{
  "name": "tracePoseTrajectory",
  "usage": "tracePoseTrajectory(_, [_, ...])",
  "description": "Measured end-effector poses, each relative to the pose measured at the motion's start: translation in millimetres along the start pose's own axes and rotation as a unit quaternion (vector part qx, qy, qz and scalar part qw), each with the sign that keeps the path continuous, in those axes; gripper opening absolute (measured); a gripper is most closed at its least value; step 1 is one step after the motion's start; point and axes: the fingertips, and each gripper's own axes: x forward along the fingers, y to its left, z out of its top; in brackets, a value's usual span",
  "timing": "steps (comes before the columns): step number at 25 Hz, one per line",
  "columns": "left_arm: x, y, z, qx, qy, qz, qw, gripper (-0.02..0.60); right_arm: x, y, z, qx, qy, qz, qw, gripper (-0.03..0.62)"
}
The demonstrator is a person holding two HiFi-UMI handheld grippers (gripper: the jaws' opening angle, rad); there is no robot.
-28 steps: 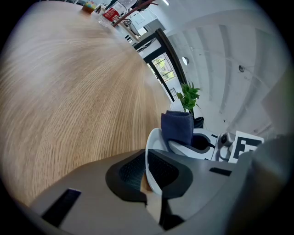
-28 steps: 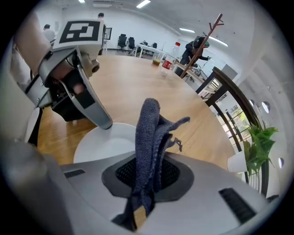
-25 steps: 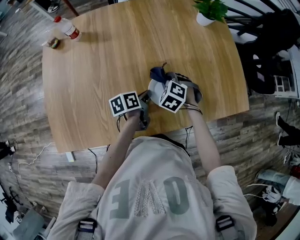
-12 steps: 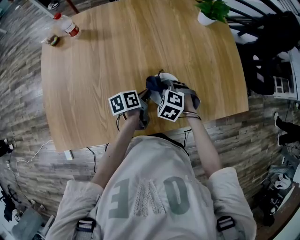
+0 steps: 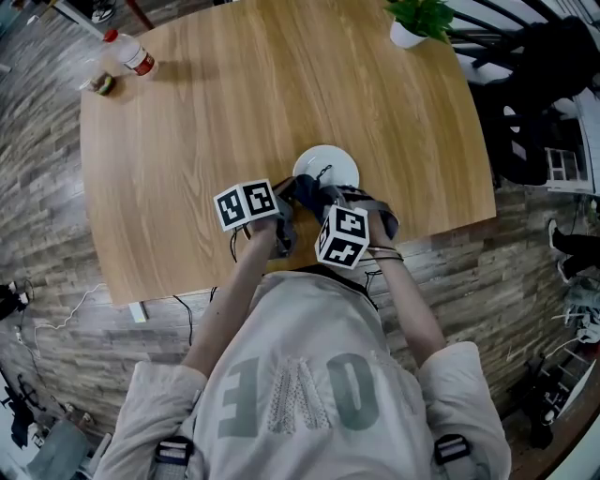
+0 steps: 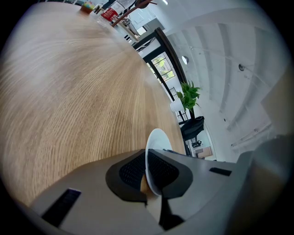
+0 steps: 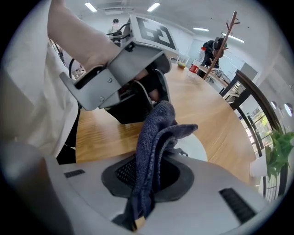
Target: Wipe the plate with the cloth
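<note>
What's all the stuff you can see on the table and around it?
table: one, light wood, middle of the head view
plate: one, white, near the table's near edge, rim between the left gripper's jaws
cloth: one, dark blue, bunched in the right gripper by the plate's near edge
bottle: one, pale with red, table's far left corner
small object: one, dark, beside the bottle; too small to identify
potted plant: one, green in a white pot, table's far right edge
left gripper: one, grey with black pads, shut on the plate's rim
right gripper: one, grey with black pads, shut on the cloth
</note>
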Motion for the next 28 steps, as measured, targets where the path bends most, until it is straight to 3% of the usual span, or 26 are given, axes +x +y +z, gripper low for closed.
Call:
tracePoseTrajectory(11, [0,-1,1,0.001,-0.004,0.001,1.0000,0.026,-11,24,7,0.001,-0.013,0.012,1.000,0.064])
tracePoseTrajectory(18, [2,-3,1,0.002,-0.001,-0.001,1.0000,0.028,-15,3,3,0.010,-0.013,0.002,1.000,0.064])
tracePoseTrajectory(25, [-10,-9,8,0.001,-0.020,-0.023,0.9995,0.184,-20,-28,-2,0.034,-0.010,-0.035,0.999,0.064])
tracePoseTrajectory(28, [-23,3,13,0.011,-0.028,-0.011,0.9995,0.190,-18,-47,0,0.034,-0.008,-0.057,0.998,0.065])
